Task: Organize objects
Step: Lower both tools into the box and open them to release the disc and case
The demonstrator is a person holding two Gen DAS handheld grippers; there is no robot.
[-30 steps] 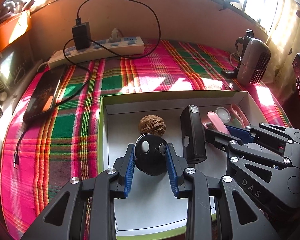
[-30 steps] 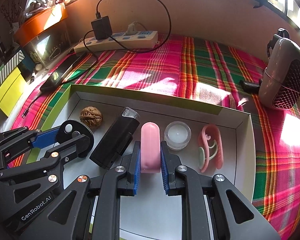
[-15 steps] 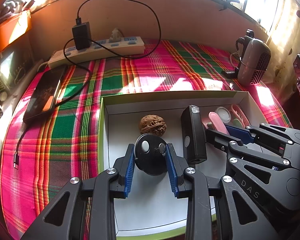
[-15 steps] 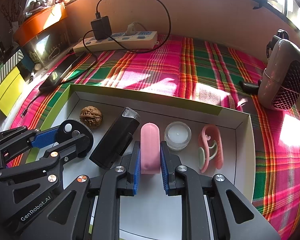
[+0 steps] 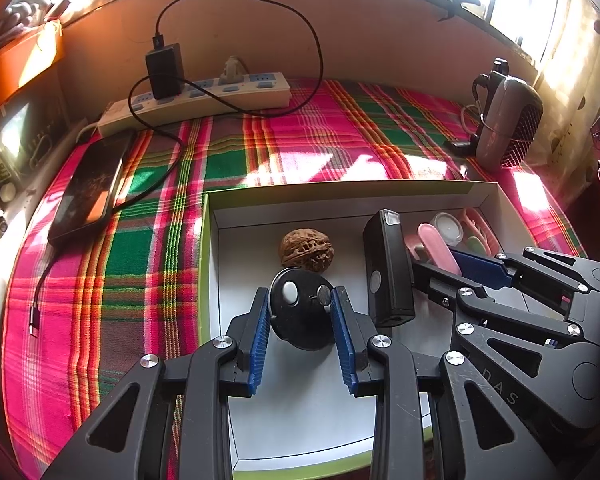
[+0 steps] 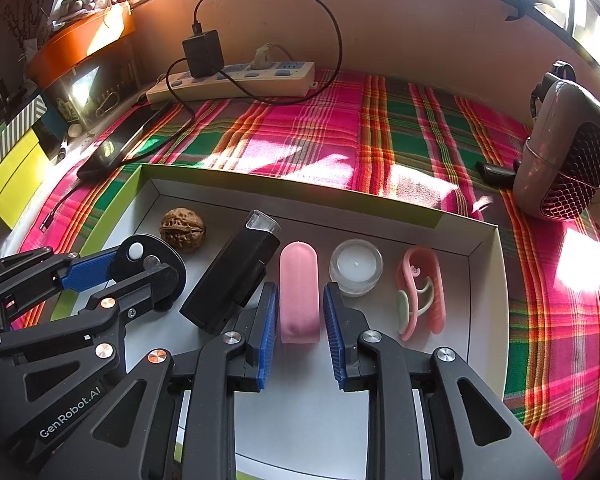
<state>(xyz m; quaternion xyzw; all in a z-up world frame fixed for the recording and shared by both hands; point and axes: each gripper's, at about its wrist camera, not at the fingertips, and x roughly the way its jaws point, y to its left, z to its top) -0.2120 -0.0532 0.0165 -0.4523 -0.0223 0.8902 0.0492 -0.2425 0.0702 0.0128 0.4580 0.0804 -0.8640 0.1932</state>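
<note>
The shallow white box is lying on plaid cloth. Inside it, the right gripper is straddling the pink capsule, blue pads slightly released; leftward, the left gripper is gripping the black disc.

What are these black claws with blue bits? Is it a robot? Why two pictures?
No robot: a person holds a pinching tool in each hand, and each tool has a camera looking along its jaws. One picture is from the left gripper, the other from the right gripper. Both reach into a white box on a checked cloth. Inside lie a walnut, a black disc, a black block, a pink case, a small candle and a pink clip. The left jaws sit either side of the disc, the right jaws either side of the pink case. Whether they squeeze, I cannot tell.
</note>
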